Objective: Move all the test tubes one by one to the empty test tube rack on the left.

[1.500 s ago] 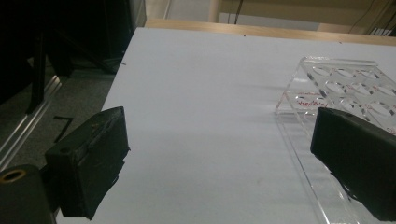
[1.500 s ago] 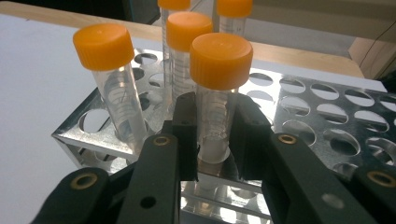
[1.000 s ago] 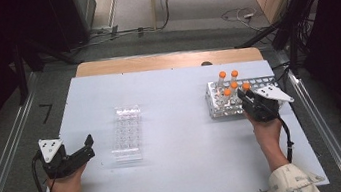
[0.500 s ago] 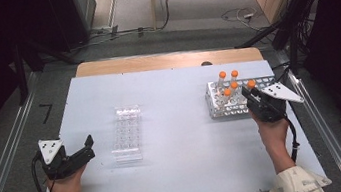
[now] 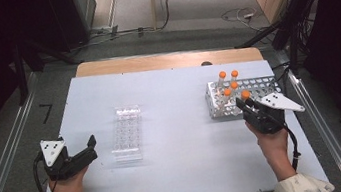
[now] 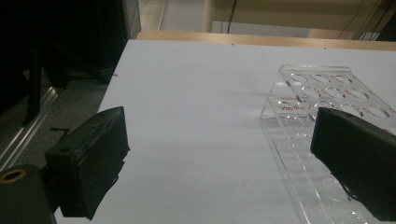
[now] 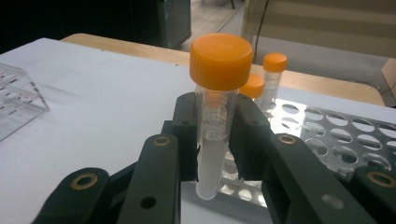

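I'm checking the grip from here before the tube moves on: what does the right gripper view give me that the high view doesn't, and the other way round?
Right gripper view: the right gripper is shut on the orange-capped tube, whose rounded bottom hangs free of the white rack.

High view: the left gripper is open, beside the clear rack; four more capped tubes stand in the white rack.

Both: the held tube, the white rack, the clear rack and the table.

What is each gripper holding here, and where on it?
The right gripper clamps an orange-capped tube by its clear body, just below the cap. The left gripper is open and holds nothing.
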{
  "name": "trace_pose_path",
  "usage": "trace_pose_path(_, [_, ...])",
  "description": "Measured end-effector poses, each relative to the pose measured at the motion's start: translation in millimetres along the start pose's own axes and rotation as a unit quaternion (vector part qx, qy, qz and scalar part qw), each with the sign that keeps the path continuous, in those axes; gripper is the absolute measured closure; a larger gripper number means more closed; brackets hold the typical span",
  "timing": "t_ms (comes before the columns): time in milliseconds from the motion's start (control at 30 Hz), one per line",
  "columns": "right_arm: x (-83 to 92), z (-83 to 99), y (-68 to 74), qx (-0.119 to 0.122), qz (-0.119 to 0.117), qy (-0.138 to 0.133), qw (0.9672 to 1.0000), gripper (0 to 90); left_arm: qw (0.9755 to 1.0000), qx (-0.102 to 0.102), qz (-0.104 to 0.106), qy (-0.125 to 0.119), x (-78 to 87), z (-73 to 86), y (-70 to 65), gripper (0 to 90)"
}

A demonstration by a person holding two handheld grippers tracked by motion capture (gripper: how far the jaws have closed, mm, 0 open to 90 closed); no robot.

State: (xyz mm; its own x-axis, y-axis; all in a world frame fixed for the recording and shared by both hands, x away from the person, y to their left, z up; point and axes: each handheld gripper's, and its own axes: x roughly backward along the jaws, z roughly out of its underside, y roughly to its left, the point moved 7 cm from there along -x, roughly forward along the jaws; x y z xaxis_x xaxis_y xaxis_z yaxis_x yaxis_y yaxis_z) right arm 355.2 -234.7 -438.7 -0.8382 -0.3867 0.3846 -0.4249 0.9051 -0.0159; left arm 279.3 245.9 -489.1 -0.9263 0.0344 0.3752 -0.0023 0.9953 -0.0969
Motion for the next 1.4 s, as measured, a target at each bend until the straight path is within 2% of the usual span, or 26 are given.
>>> trace_pose_path(267, [-2.3, 5.6, 14.9, 0.003, -0.021, 0.012, 0.9997, 71.5, 0.9999, -0.004, 0.012, -0.003, 0.9, -1.6, -8.2, 4.6])
trace_pose_path(400, [-7.8, 8.3, 30.5, 0.012, -0.041, 0.021, 0.9988, 71.5, 0.9997, -0.008, 0.023, -0.006, 2.1, -3.3, -16.8, 4.9])
trace_pose_path(500, [-9.9, 8.8, 37.6, 0.015, -0.050, 0.025, 0.9983, 71.5, 0.9993, -0.013, 0.034, -0.006, 2.8, -4.3, -25.6, 4.9])
trace_pose_path(533, [-12.0, 9.0, 44.8, 0.021, -0.058, 0.026, 0.9977, 71.6, 0.9991, -0.015, 0.040, -0.007, 2.7, -4.9, -28.6, 4.9])
trace_pose_path(600, [-14.4, 9.6, 52.0, 0.029, -0.066, 0.029, 0.9970, 71.6, 0.9981, -0.013, 0.059, -0.007, 2.9, -8.3, -39.0, 5.2])
trace_pose_path(633, [-14.4, 9.6, 52.0, 0.029, -0.066, 0.029, 0.9970, 71.6, 0.9981, -0.013, 0.059, -0.007, 2.9, -8.3, -39.0, 6.1])
trace_pose_path(667, [-15.6, 9.8, 55.7, 0.032, -0.069, 0.030, 0.9967, 71.6, 0.9976, -0.015, 0.068, -0.009, 2.4, -10.5, -43.1, 6.1])
trace_pose_path(700, [-18.9, 10.7, 63.6, 0.037, -0.076, 0.034, 0.9958, 71.6, 0.9970, -0.017, 0.075, -0.011, 1.8, -12.8, -47.5, 6.6])
trace_pose_path(800, [-24.4, 12.4, 75.7, 0.044, -0.091, 0.039, 0.9942, 71.6, 0.9942, -0.024, 0.104, -0.012, -0.7, -17.0, -64.1, 6.7])
trace_pose_path(900, [-27.4, 13.5, 84.2, 0.050, -0.102, 0.041, 0.9927, 71.6, 0.9918, -0.042, 0.120, -0.012, -2.2, -17.6, -80.2, 7.3])
trace_pose_path(1000, [-31.0, 14.9, 96.0, 0.057, -0.114, 0.044, 0.9908, 71.6, 0.9886, -0.048, 0.141, -0.021, -1.7, -19.8, -93.1, 11.8])
trace_pose_path(1033, [-33.2, 15.7, 103.2, 0.060, -0.123, 0.047, 0.9895, 71.6, 0.9872, -0.048, 0.150, -0.024, -1.6, -20.5, -96.9, 15.5])
trace_pose_path(1133, [-35.1, 16.5, 110.2, 0.062, -0.132, 0.051, 0.9880, 71.6, 0.9831, -0.053, 0.173, -0.024, -2.5, -21.3, -107.5, 18.1])
trace_pose_path(1167, [-37.9, 17.0, 117.2, 0.067, -0.142, 0.055, 0.9861, 71.6, 0.9812, -0.055, 0.184, -0.022, -3.0, -21.6, -111.4, 20.2])
trace_pose_path(1267, [-42.0, 17.2, 127.5, 0.068, -0.156, 0.063, 0.9834, 71.6, 0.9769, -0.060, 0.204, -0.018, -3.8, -23.4, -124.3, 20.9])
trace_pose_path(1300, [-42.0, 17.2, 127.5, 0.068, -0.156, 0.063, 0.9834, 71.6, 0.9754, -0.061, 0.211, -0.018, -3.6, -24.3, -129.3, 20.9])
trace_pose_path(1333, [-44.4, 16.6, 134.8, 0.071, -0.165, 0.066, 0.9815, 71.6, 0.9731, -0.064, 0.220, -0.018, -3.1, -25.2, -134.1, 22.9])
trace_pose_path(1400, [-46.0, 15.4, 142.0, 0.074, -0.173, 0.066, 0.9799, 71.6, 0.9697, -0.069, 0.234, -0.018, -1.9, -26.5, -142.4, 24.5])
